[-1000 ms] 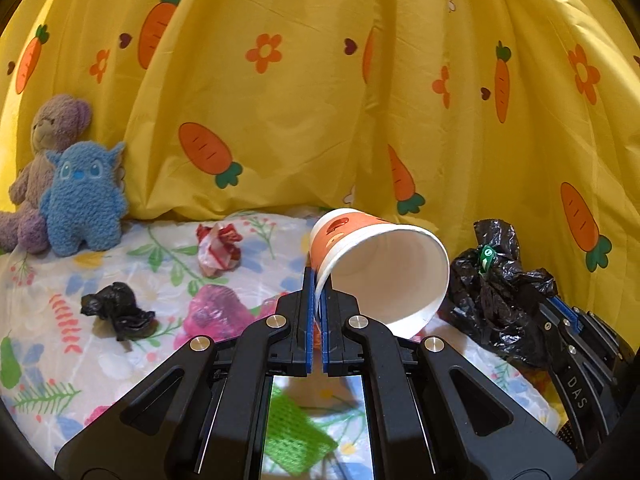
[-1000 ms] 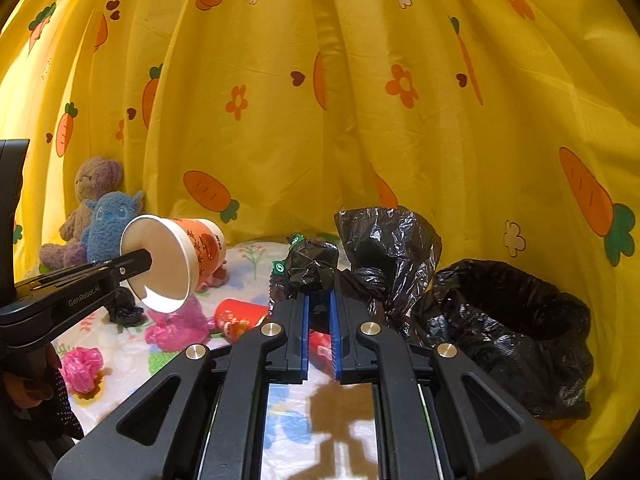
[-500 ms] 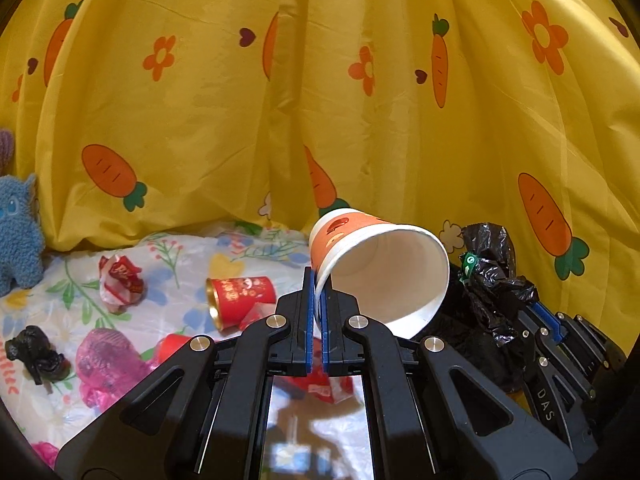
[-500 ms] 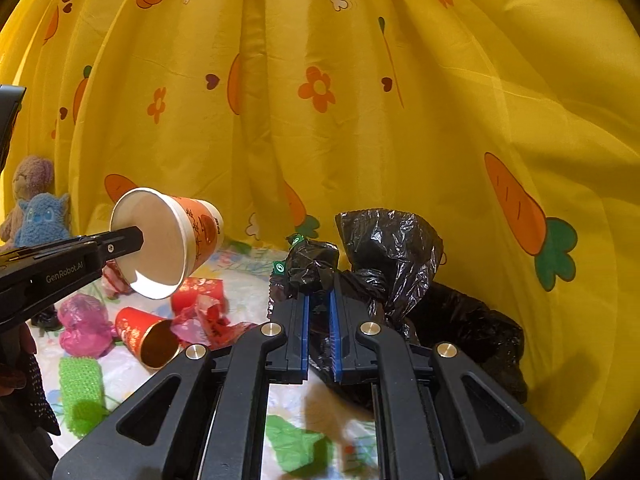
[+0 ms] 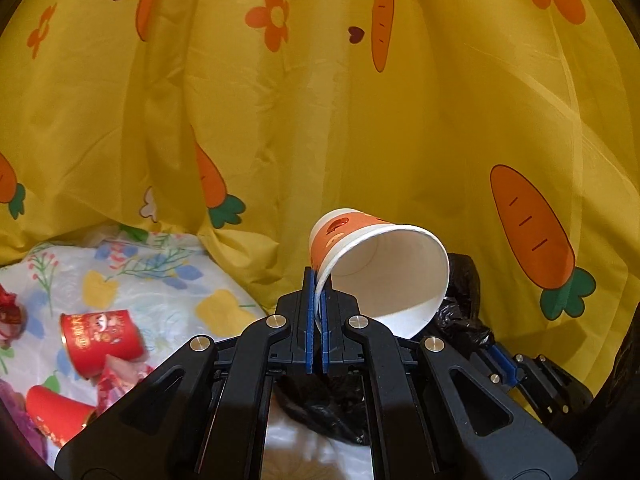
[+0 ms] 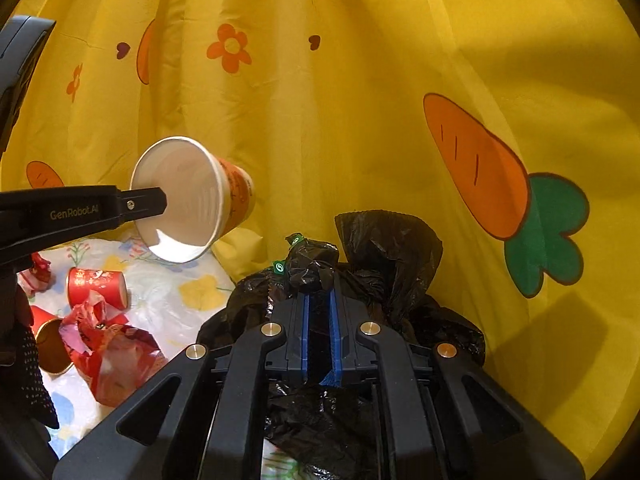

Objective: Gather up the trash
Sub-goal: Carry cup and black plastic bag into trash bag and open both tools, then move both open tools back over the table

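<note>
We count one orange paper cup (image 5: 380, 268), two red cups (image 6: 96, 286), one black trash bag (image 6: 384, 264), and two claws (image 5: 316, 320).

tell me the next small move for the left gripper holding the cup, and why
Probably carry the cup a bit further right, over the black bag, before letting go. The left gripper pinches the cup's rim and holds it tilted in the air, left of the bag. The right gripper is shut on the bag's plastic, but the pictures do not show an open mouth.

Orange-and-white paper cup (image 5: 380, 268) tipped sideways beside crumpled black trash bag (image 6: 384, 256).
</note>
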`<state>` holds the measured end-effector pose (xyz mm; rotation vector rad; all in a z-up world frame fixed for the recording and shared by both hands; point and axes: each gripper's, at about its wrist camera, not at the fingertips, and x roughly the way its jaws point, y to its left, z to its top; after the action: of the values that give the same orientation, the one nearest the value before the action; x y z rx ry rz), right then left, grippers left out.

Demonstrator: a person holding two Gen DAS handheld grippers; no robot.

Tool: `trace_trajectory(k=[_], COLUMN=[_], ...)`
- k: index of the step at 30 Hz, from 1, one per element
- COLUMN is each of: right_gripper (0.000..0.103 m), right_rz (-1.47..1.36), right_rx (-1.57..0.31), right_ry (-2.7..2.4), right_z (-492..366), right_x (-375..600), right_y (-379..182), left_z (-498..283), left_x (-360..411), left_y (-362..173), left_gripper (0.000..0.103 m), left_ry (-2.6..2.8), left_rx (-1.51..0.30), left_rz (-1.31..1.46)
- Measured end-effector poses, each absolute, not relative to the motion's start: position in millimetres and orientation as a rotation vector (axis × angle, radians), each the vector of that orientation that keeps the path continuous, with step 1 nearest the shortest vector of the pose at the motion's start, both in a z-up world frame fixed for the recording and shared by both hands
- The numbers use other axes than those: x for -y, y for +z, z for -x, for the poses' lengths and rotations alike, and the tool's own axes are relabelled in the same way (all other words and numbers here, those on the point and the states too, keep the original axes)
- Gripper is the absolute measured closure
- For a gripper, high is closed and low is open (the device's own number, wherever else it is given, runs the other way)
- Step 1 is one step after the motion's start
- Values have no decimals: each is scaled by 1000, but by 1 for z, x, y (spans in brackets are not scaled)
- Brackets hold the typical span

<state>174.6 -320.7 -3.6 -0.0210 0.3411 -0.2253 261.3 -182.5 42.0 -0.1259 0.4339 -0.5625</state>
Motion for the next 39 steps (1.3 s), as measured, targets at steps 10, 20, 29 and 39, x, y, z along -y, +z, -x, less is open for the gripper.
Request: trace_trajectory(k=[10, 20, 29, 39], right_gripper=[93, 86, 59, 28], right_rz=[14, -9, -8, 0], right_rx=[-393, -426, -420, -352], right_ry=[-271, -321, -361, -360], right_z=[-193, -196, -187, -152], right_x=[342, 357, 362, 340], right_y=[-20, -27, -27, -10], left_z=[-296, -307, -299, -254], left_x=[229, 249, 237, 169], left_y=[17, -2, 2, 29], left_gripper=[101, 100, 34, 16], left_ry=[-658, -741, -697, -503], left_rx=[-478, -556, -528, -451], left_rz=[94, 86, 156, 169])
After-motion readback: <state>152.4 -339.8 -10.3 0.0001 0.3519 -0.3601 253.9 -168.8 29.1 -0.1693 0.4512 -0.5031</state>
